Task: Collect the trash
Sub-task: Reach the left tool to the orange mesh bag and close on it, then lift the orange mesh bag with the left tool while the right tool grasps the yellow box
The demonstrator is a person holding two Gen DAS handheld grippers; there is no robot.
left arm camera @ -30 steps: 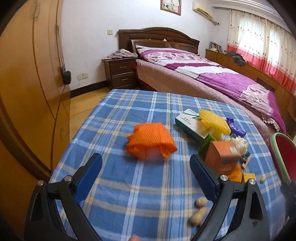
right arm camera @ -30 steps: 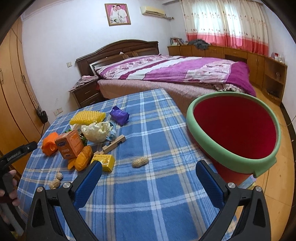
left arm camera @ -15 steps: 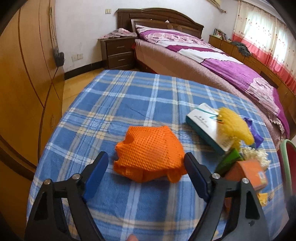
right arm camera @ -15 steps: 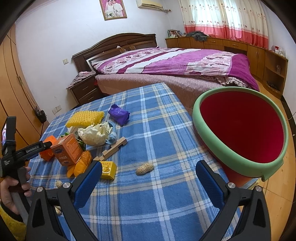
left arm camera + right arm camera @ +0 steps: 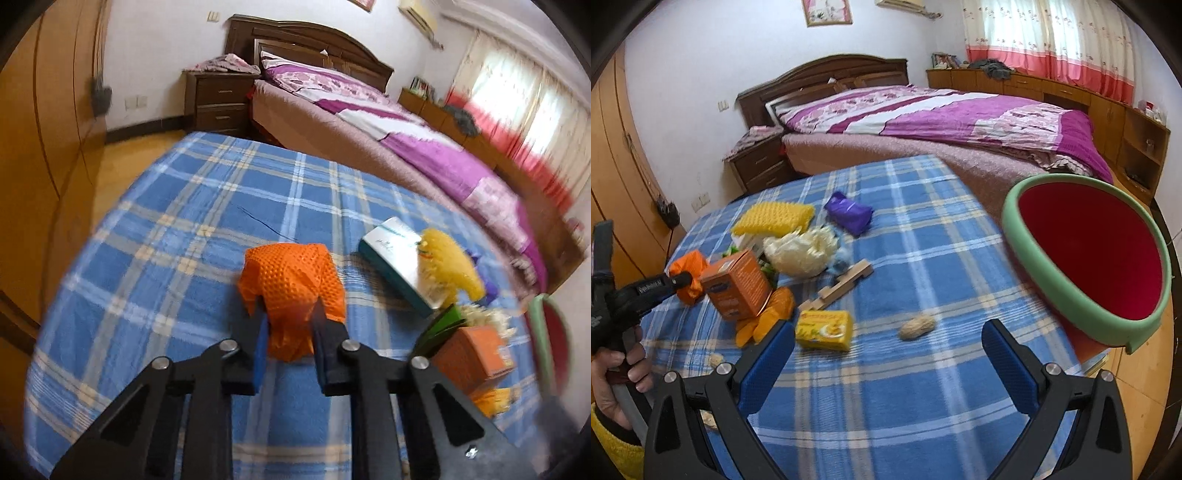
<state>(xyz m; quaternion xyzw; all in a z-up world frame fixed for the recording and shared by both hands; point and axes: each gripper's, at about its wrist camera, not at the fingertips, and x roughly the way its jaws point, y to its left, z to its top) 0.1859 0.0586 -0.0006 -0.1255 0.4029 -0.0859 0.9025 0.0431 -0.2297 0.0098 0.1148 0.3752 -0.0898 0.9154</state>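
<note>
Since a second ago, our left gripper (image 5: 288,334) is closing on the crumpled orange foam net (image 5: 293,286) beside the teal-white carton (image 5: 393,258), while our right gripper (image 5: 888,354) gapes empty.

You are working in a home bedroom: a made bed (image 5: 945,114) with a purple floral cover and dark wooden headboard (image 5: 827,74), a bedside cabinet (image 5: 218,99), a wooden wardrobe (image 5: 48,110), curtained windows (image 5: 1045,33) and a framed picture (image 5: 827,11) on the wall
</note>
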